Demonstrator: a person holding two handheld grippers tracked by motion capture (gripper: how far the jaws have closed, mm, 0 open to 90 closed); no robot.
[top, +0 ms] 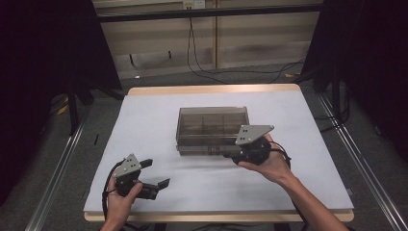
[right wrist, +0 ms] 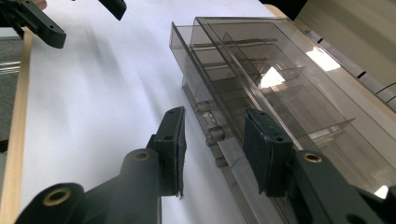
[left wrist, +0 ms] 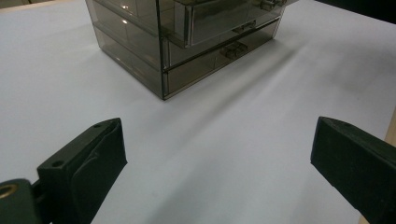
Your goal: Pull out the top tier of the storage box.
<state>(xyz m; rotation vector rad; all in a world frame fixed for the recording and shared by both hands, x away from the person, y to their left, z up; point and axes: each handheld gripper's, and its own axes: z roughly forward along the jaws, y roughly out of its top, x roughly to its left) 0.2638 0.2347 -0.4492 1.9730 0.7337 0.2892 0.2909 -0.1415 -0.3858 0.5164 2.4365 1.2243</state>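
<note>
Drawer box (top: 211,127), smoky plastic, mid-table; right gripper (right wrist: 212,140) parted around a top-drawer knob (right wrist: 215,135); left gripper (top: 155,174) wide open, apart.

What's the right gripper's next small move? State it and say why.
Probably close the right gripper on the drawer knob. Its jaws stand open on either side of that knob at the front of the clear drawer box, not yet pinching it.

Two black grippers are seen: the left gripper (top: 155,173) and right gripper (top: 230,155), each topped by a grey three-cornered plate with dark screws. Black cables trail behind. Brass-ringed holes mark the fingers (right wrist: 172,154). Forearms are bare, unsleeved.
</note>
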